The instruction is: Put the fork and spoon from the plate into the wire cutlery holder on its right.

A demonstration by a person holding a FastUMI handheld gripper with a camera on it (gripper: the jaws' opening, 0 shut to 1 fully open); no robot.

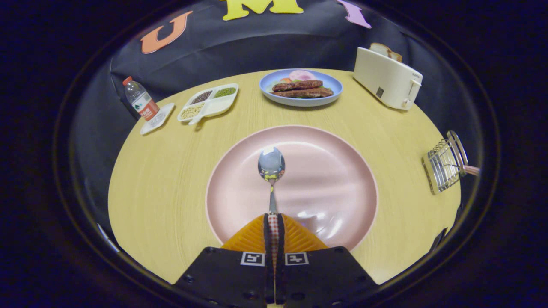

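My gripper (273,220) is shut on the patterned handle of a steel spoon (271,167). The spoon points straight ahead of the fingers, its bowl over the middle of the large pink plate (334,171). Whether the bowl rests on the plate or hangs just above it I cannot tell. Far to the right, near the table's edge, stands the wire cutlery holder (443,164). A pinkish handle (471,170), likely the fork's, sticks out of its right side.
Beyond the pink plate sits a blue plate of sausages (301,87). A cream toaster (387,77) with bread stands at the back right. At the back left are a white divided dish of beans (208,102) and a water bottle (140,99) on a small tray.
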